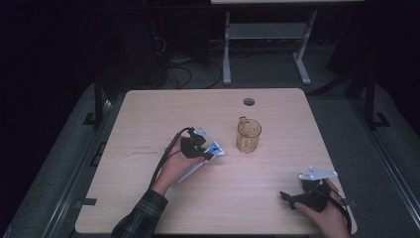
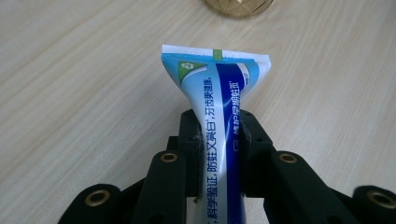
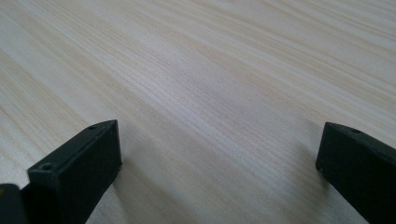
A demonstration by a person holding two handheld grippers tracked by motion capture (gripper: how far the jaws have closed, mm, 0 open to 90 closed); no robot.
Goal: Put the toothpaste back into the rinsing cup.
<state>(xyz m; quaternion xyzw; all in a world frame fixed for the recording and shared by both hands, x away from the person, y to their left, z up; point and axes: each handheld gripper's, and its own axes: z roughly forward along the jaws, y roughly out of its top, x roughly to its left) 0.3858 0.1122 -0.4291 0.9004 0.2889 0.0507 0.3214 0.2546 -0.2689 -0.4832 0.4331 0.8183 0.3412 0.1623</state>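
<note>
On the left of the wooden table [image 1: 148, 109], the left gripper [image 1: 198, 148] is clamped on a blue-and-white toothpaste tube [image 1: 210, 150]; in the left gripper view the jaws press both sides of the tube [image 2: 218, 116], whose flat crimped end points forward toward the base of a cup [image 2: 238, 5]. Just right of the tube stands that amber plastic cup [image 1: 248, 135], upright, handle toward the far side, apart from the tube's tip. A round cable hole [image 1: 248, 102] lies beyond it. Near the right front corner, well apart from the cup, the right gripper [image 1: 288, 197] rests low over bare wood, its jaws spread wide with nothing between them.
</note>
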